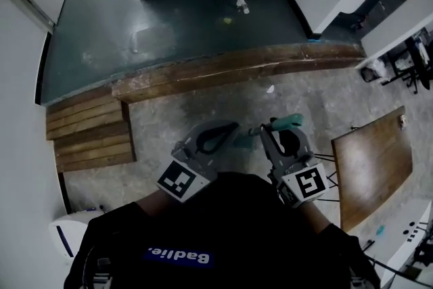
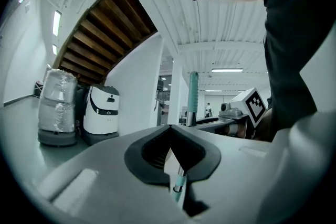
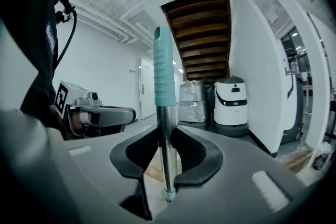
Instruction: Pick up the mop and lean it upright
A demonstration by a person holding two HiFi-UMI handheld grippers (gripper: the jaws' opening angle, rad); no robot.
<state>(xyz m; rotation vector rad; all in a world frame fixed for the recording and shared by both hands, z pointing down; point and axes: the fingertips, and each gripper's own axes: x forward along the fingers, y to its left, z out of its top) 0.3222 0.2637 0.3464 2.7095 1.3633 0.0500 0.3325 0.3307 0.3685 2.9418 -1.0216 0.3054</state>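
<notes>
The mop (image 3: 162,113) stands upright. Its metal pole is clamped between the jaws of the right gripper (image 3: 165,135), and its teal grip (image 3: 163,68) rises above them. Just beside it, the left gripper (image 2: 171,131) has its jaws closed around a thin stretch of the pole.

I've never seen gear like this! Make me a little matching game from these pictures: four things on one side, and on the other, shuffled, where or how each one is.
Things:
1. mop handle
2. staircase underside
3. wrapped machine
4. cleaning machine

Descriptions:
A. white body with a dark panel
B. held upright by the right gripper
C. brown wooden planks overhead
D. covered in clear film

Pairs: 1-B, 2-C, 3-D, 4-A.
</notes>
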